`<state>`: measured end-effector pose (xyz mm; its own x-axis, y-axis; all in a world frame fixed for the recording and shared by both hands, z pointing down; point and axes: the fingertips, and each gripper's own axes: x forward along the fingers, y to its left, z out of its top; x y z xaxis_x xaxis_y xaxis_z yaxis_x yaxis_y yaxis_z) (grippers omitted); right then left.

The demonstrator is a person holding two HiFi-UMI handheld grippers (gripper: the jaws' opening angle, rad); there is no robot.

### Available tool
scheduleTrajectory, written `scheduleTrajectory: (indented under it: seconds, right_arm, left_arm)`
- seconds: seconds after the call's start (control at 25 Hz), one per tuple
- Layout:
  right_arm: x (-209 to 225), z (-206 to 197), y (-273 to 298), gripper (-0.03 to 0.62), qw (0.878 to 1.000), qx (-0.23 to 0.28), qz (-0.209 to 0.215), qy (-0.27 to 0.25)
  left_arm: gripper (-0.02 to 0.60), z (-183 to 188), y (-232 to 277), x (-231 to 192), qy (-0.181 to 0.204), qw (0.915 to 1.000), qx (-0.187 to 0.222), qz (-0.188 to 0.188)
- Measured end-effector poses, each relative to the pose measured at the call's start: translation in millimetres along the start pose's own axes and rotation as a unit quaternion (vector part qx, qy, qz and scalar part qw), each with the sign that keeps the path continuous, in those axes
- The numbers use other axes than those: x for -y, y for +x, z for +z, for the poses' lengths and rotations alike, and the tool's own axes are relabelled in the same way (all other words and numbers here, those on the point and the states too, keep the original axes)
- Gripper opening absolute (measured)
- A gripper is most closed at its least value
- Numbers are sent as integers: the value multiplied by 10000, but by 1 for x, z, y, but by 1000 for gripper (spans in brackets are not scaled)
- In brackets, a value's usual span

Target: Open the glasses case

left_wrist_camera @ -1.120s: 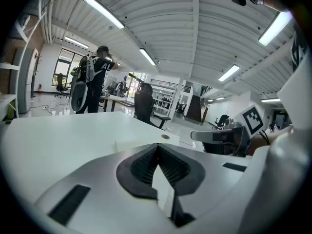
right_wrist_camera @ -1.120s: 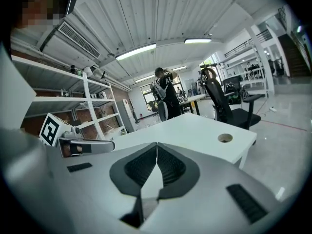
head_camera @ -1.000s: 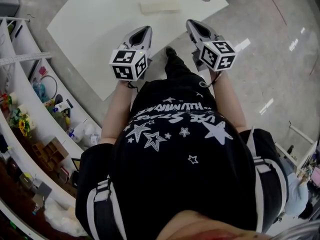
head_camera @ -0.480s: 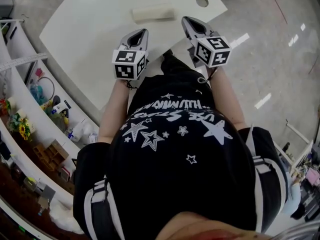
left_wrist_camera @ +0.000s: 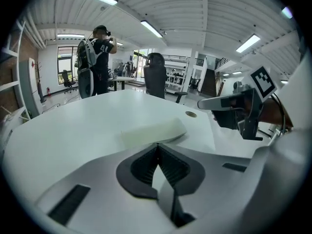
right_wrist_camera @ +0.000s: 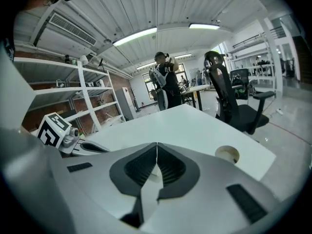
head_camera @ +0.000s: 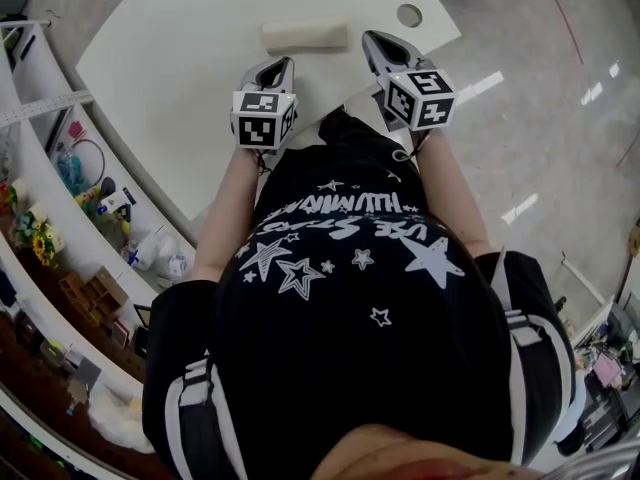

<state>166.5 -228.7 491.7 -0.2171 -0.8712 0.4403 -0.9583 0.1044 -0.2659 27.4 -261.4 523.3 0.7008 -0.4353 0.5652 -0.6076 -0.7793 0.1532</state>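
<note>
Glasses case: pale cream, oblong and round-ended. It lies flat and closed on the white table, lengthwise along the near edge, in from the corner with the round cable hole.
Left gripper: a grey two-jaw tool with a marker cube. The jaws are pressed together with nothing between them. The tip hangs just short of the case's left half and does not touch it.
Right gripper: the same make, jaws closed tip to tip and empty. It stands just beside the case's right end, between the case and the hole.
Why so placed: one tool at each end looks like a set-up for bracing the body with one while the other works the lid.
Step in hand: the approach, I'd judge; the lid is not yet lifted.
Next move calls for: the jaws must spread before either can pinch the lid's lip. I cannot tell from here which long side bears the seam.
Risk: a light case on a smooth top may slide away if pushed unbraced.
</note>
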Motion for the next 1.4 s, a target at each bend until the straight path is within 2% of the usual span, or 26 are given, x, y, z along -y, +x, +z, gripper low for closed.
scheduleTrajectory:
  seconds: [0.52, 0.92, 1.24, 1.4]
  right_arm:
    - [44, 8, 38, 9, 9986, -377, 375, -54]
    - [35, 8, 53, 9, 9927, -598, 868, -579]
    - [19, 5, 60, 16, 9719, -822, 1411, -1697]
    - [11, -1, 66, 139, 9561, -965, 1712, -2174]
  left_arm:
    - [12, 3, 57, -20, -174, 9971, -537, 509]
    - [12, 4, 64, -22, -399, 9956, -532, 661]
    - [12, 5, 63, -19, -474, 9952, -469, 716]
    - [12, 5, 65, -17, -539, 9950, -455, 713]
